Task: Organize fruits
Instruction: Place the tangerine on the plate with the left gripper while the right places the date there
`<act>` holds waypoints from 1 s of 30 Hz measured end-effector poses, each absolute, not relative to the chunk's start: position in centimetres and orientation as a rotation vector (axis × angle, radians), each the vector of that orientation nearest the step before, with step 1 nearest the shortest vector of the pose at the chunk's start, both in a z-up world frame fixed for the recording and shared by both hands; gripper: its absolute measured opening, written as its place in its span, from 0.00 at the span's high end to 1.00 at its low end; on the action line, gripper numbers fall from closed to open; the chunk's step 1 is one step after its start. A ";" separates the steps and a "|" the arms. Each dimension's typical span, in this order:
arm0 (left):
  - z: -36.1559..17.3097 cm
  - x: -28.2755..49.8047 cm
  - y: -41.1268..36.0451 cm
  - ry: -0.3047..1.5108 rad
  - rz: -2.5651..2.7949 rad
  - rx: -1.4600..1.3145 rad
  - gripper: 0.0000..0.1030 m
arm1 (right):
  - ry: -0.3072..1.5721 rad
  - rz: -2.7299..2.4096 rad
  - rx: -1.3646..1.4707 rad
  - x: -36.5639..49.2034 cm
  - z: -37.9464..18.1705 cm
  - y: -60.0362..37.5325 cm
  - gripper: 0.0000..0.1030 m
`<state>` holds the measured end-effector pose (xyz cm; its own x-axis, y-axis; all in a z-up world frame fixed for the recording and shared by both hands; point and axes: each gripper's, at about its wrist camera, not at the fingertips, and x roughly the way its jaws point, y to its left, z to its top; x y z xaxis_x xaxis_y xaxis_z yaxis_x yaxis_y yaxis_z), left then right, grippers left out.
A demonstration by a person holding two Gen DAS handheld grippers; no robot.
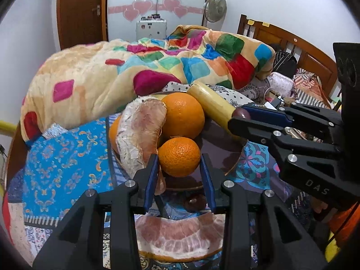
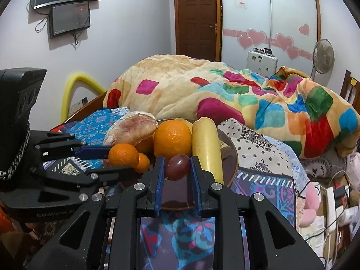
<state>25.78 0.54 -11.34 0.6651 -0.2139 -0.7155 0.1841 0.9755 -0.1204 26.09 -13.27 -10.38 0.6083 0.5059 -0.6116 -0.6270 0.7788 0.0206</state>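
Observation:
A dark brown plate (image 1: 221, 148) on the bed holds a large orange (image 1: 183, 112), a small orange (image 1: 179, 156), a peeled pomelo wedge (image 1: 141, 132) and a banana (image 1: 213, 105). My left gripper (image 1: 178, 168) is open, its blue pads either side of the small orange without clear contact. My right gripper (image 2: 177, 165) is shut on a purple grape (image 2: 177, 167) and holds it over the plate (image 2: 231, 157); it also shows in the left wrist view (image 1: 241, 113). Another pomelo wedge (image 1: 180, 238) and a dark grape (image 1: 194, 201) lie on the bedcover below the left gripper.
A bulky patchwork blanket (image 1: 135, 67) is heaped behind the plate. A wooden headboard (image 1: 303, 47) and clutter lie at the right. A fan (image 2: 324, 56), wardrobe and door stand at the back. Cables and a power strip (image 2: 330, 204) lie right of the bed.

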 end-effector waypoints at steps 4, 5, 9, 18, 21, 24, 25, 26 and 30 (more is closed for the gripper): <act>-11.2 25.9 0.7 0.805 -0.234 -0.062 0.59 | 0.647 0.652 -0.201 26.2 -10.4 -13.3 0.67; -11.1 25.8 0.6 0.799 -0.231 -0.058 0.59 | 0.644 0.647 -0.202 26.2 -10.4 -13.4 0.66; -10.5 24.8 0.7 0.786 -0.228 -0.048 0.59 | 0.639 0.649 -0.197 25.6 -9.9 -14.0 0.66; -9.6 21.4 3.3 0.776 -0.138 -0.002 0.53 | 0.643 0.635 -0.203 22.4 -9.5 -15.7 0.61; -10.5 20.9 5.0 0.804 -0.085 0.017 0.53 | 0.664 0.637 -0.198 21.3 -10.2 -16.1 0.60; -11.8 20.7 6.7 0.840 -0.041 0.017 0.53 | 0.683 0.631 -0.210 20.1 -11.4 -16.2 0.58; -12.2 20.6 7.2 0.849 -0.034 0.015 0.53 | 0.691 0.633 -0.212 20.0 -11.7 -16.2 0.58; -12.6 20.5 7.6 0.858 -0.025 0.014 0.53 | 0.707 0.637 -0.214 19.7 -12.2 -16.2 0.58; -14.2 21.0 8.4 0.904 -0.017 0.023 0.51 | 0.748 0.646 -0.238 18.9 -14.0 -15.5 0.58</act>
